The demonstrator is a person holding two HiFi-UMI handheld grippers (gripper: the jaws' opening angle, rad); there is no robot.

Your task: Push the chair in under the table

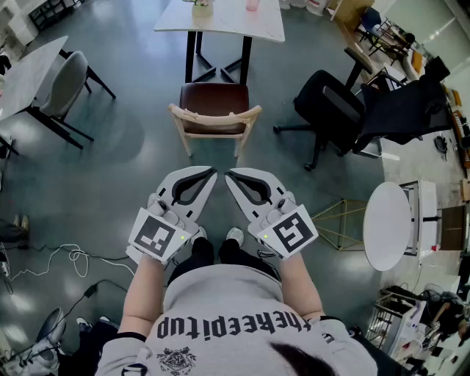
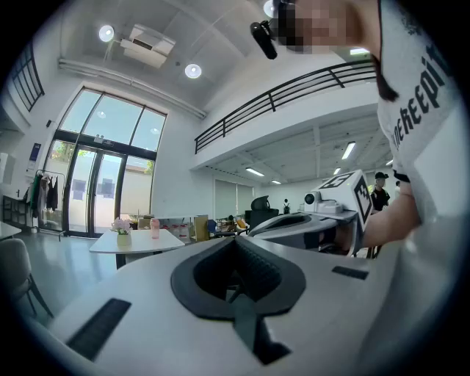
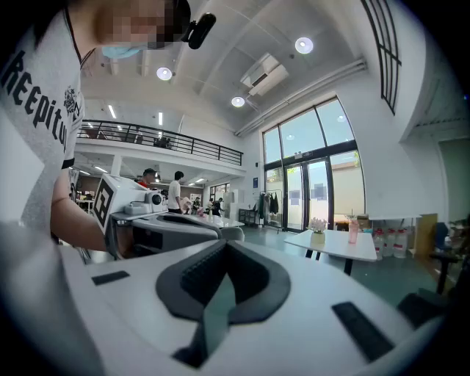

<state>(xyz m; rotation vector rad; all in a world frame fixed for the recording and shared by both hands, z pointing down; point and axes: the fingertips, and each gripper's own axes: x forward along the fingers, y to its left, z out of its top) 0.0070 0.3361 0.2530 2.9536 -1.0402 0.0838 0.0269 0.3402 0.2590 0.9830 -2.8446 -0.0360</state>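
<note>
The chair stands on the floor just short of the near edge of the white bench. Its brown seat faces the bench legs, and its curved wooden back rail is turned toward the person. Most of the seat seems to lie outside the bench top, so the push looks not yet begun. The left tool and the right tool are held side by side in front of the person's body, tips almost meeting, both aimed ahead at the chair. Each tool's own view shows its jaws pressed together with nothing between them, so both are closed and empty. Neither touches the chair, and a stretch of bare floor lies between the tips and the back rail. The chair lies straight ahead of the tools, and the back rail runs crosswise to the way they point. The line from seat to bench carries on in the direction the tools point. The rail's middle sits roughly in line with the tip of the left tool, though neither hand is clearly nearer. The coming move, as I judge it, is to go forward, set the closed tips against the rail either side of its middle, and push evenly so the chair does not swing toward the black office chair on the right.
</note>
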